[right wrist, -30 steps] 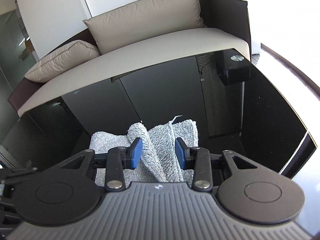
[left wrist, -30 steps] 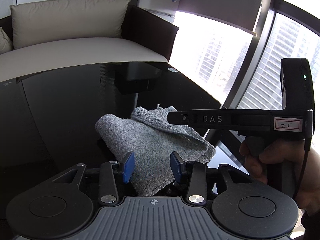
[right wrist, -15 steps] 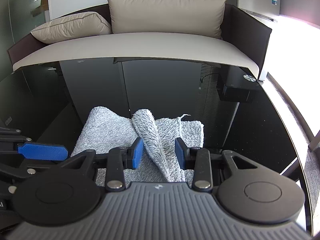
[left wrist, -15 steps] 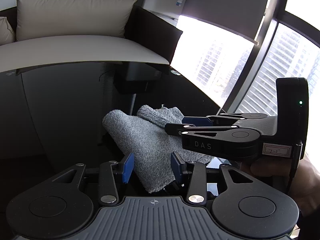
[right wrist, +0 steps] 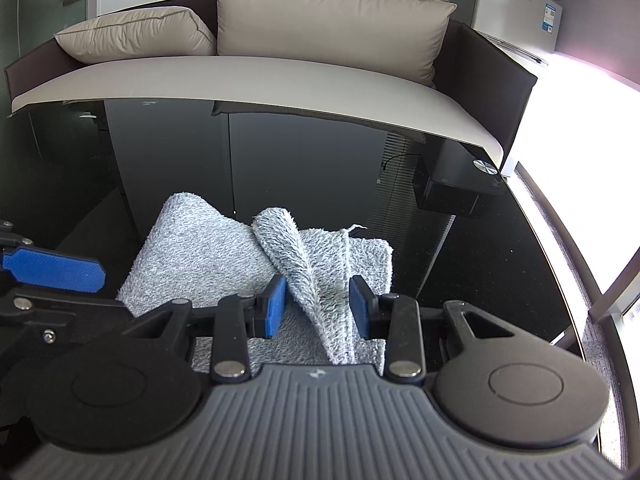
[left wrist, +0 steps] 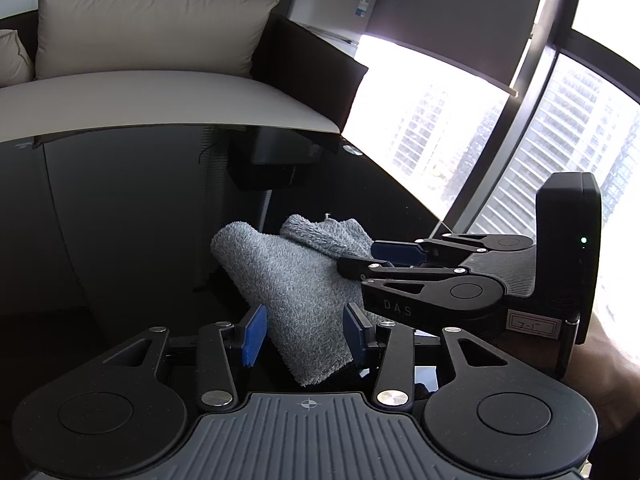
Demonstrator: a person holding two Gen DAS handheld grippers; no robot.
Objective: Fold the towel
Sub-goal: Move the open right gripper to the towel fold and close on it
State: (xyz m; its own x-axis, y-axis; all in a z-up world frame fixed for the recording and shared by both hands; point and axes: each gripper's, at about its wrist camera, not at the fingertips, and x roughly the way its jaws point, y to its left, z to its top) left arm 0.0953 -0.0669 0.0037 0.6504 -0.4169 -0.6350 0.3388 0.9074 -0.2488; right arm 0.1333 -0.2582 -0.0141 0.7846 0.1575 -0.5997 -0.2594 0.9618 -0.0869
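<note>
A grey terry towel (left wrist: 296,280) lies folded on the black glass table (left wrist: 120,216), with one loose flap standing up in a ridge (right wrist: 304,256). My left gripper (left wrist: 304,334) is open, its blue pads on either side of the towel's near corner, not closed on it. My right gripper (right wrist: 318,306) is open around the raised flap, pads apart from the cloth. In the left wrist view the right gripper (left wrist: 376,260) reaches in from the right over the towel. In the right wrist view a left blue fingertip (right wrist: 52,270) shows at the left edge.
A beige sofa with cushions (right wrist: 320,20) stands behind the table. A black box (right wrist: 452,188) sits at the table's far right corner. Tall windows (left wrist: 460,128) are on the right, beyond the table's curved edge.
Both grippers pulled back slightly from the towel and stay open. The right gripper rolled, so both its fingers now show from the side. The towel has not moved.
</note>
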